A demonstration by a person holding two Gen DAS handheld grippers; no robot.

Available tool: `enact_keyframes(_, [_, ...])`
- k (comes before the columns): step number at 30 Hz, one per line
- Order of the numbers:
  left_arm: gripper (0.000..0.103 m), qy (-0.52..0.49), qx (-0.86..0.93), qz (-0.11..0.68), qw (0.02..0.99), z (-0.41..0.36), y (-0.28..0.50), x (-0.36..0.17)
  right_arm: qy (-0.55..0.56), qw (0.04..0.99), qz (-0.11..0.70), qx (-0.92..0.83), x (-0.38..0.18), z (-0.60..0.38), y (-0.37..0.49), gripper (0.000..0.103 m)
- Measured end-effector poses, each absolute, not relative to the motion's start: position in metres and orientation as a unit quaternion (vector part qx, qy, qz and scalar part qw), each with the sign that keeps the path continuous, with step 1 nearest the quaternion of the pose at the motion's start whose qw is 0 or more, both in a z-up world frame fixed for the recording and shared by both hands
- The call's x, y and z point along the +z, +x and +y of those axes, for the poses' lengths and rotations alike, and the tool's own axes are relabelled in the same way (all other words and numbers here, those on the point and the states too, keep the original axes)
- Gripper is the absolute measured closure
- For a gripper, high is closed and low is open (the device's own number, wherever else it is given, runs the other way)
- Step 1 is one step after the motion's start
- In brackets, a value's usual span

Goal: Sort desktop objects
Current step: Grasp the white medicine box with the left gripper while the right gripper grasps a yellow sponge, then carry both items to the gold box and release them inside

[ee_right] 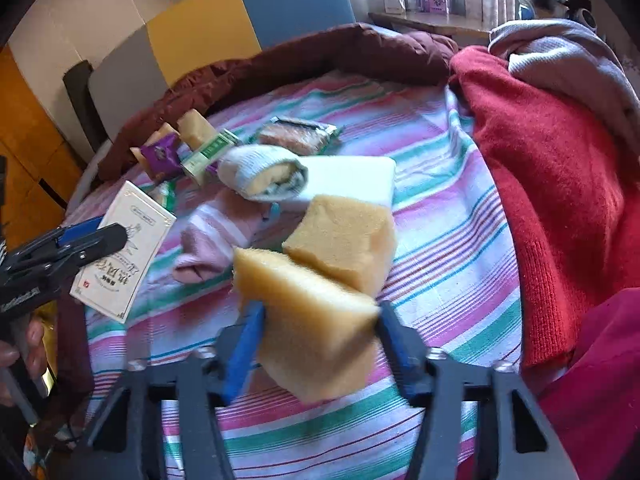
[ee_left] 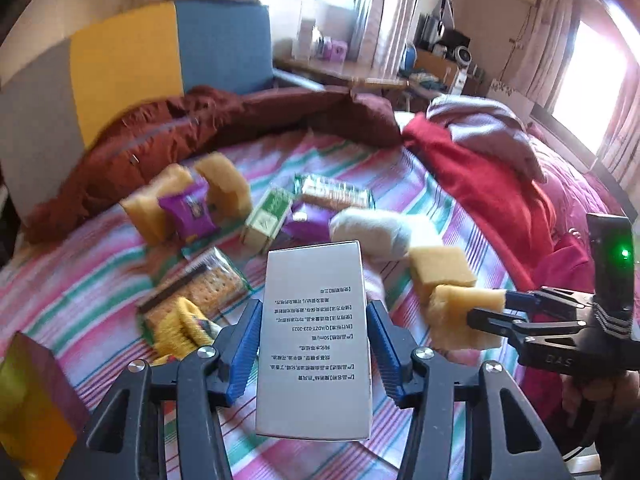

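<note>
Bright daylight, blown-out windows [ee_left: 588, 80] at one and three o'clock in the left view — pink glare around them, strong fisheye bending and dark corners, motion blur on the bedspread [ee_right: 440, 208] — softer, even light in the right view

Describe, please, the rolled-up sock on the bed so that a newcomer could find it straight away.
Start from the striped bedsheet below the red sweater. Near its middle, just beyond the loose yellow sponge block, lies the rolled white sock against a flat white pad. Unlike the pink sock nearby, it is a tight roll with a yellow core at its open end.
</note>
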State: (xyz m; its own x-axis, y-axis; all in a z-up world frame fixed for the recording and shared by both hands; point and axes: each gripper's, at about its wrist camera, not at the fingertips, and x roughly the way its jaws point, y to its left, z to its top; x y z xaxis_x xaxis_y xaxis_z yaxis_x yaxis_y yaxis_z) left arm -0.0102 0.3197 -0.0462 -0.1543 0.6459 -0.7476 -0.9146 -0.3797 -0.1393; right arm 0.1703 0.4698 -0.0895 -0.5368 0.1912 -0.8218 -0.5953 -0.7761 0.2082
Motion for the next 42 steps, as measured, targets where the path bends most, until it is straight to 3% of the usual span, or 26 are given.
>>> enact_keyframes(3, [0.05,-0.364,0.758,0.152,0.519,0.301,-0.004,-0.025,-0.412,0.22,0.242,0.851,-0.08,0.464,0.174,0.057])
enact_keyframes(14, [0.05,-0.342,0.832,0.073,0.432,0.178,-0.008,0.016,-0.374,0.137,0.223,0.89,-0.037,0.422,0.157,0.06])
enact_keyframes(28, [0.049,-0.396,0.894,0.019,0.209,0.012,-0.045,-0.025,-0.412,-0.148,0.16,0.885,-0.018,0.244,0.047,0.06])
enact_keyframes(33, [0.045,-0.407,0.902,0.01,0.144,-0.026,-0.037,-0.04,-0.454,-0.221,0.149,0.85,-0.038,0.187,0.022,0.052])
enact_keyframes(35, [0.042,-0.408,0.905,0.011,0.123,-0.034,-0.034,-0.043,-0.469,-0.244,0.155,0.835,-0.046,0.171,0.016,0.04])
enact_keyframes(39, [0.04,-0.406,0.907,0.003,0.108,-0.042,-0.031,-0.043,-0.474,-0.246,0.139,0.834,-0.053,0.154,0.019,0.036])
enact_keyframes(42, [0.04,-0.4,0.909,-0.006,0.117,-0.039,-0.029,-0.038,-0.466,-0.223,0.124,0.847,-0.05,0.163,0.029,0.027])
